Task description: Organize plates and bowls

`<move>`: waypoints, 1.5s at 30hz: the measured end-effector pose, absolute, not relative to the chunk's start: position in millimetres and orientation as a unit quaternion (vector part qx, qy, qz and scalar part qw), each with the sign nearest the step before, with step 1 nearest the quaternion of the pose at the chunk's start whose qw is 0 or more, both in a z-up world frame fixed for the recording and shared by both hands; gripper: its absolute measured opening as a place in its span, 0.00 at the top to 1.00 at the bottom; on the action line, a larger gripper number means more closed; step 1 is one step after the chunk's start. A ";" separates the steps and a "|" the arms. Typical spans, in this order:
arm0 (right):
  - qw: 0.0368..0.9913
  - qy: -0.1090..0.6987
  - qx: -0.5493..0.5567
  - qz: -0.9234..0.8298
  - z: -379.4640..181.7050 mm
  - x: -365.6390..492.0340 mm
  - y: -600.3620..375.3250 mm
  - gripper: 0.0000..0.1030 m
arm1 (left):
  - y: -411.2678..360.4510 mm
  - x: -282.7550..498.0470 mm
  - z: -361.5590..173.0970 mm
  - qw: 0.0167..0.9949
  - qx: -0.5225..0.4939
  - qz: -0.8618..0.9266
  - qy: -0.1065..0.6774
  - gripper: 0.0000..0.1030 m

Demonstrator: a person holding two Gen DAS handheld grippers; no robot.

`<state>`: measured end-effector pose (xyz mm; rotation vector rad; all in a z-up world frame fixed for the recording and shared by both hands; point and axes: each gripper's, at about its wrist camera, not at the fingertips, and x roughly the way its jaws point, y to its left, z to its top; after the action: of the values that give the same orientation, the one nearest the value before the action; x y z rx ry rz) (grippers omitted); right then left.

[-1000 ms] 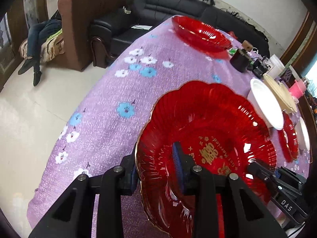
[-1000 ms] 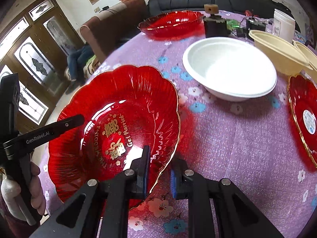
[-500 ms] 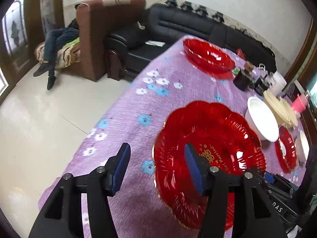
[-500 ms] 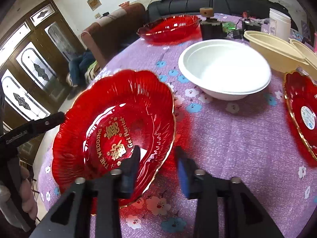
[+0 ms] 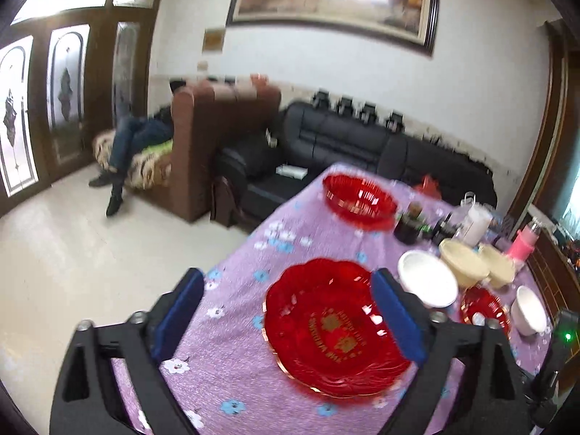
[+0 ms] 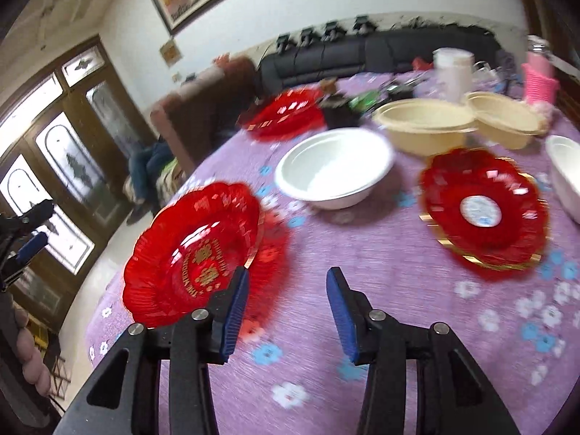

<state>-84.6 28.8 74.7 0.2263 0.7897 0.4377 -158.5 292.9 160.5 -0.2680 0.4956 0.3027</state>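
Two grippers are seen above the purple table [image 6: 398, 272], neither grasping anything: the left gripper [image 5: 286, 311] is opening wide, with the big red plate [image 5: 333, 326] lying below its jaws but untouched, and the right gripper [image 6: 288, 311] is opening over bare cloth just beside that plate [image 6: 195, 250]. The plate rests near the table's edge. The white bowl [image 6: 333, 168], cream bowls [image 6: 427, 125] and small red plate [image 6: 482, 210] remain scattered. A careless sweep toward them could knock the big plate off, and its glossy scalloped rim could be lost from a shallow pinch.
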 end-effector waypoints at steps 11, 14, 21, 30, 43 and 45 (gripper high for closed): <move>0.941 0.299 0.093 0.127 112.0 -124.3 -51.4 0.37 | 227.1 -146.1 163.2 0.959 -0.081 0.108 0.249 0.00; 0.948 0.288 0.081 0.109 113.5 -125.8 -65.0 0.35 | 219.4 -141.5 156.6 0.958 -0.072 0.109 0.254 0.00; 0.944 0.311 0.069 0.090 100.1 -110.4 -76.4 0.34 | 220.9 -133.3 139.8 0.954 -0.028 0.152 0.256 0.00; 0.927 0.339 0.055 0.148 89.5 -80.1 -27.6 0.34 | 241.9 -118.3 119.6 0.935 -0.008 0.177 0.307 0.00; 0.917 0.354 0.051 0.175 91.2 -46.0 2.2 0.34 | 249.5 -97.5 117.9 0.928 0.016 0.176 0.328 0.00; 0.917 0.357 0.055 0.172 88.1 -44.1 -0.4 0.34 | 247.9 -94.9 117.0 0.927 0.019 0.174 0.332 0.00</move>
<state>-44.1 -0.4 88.1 0.1140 0.7342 0.3535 -94.9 247.9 117.0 0.0398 0.6815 0.3578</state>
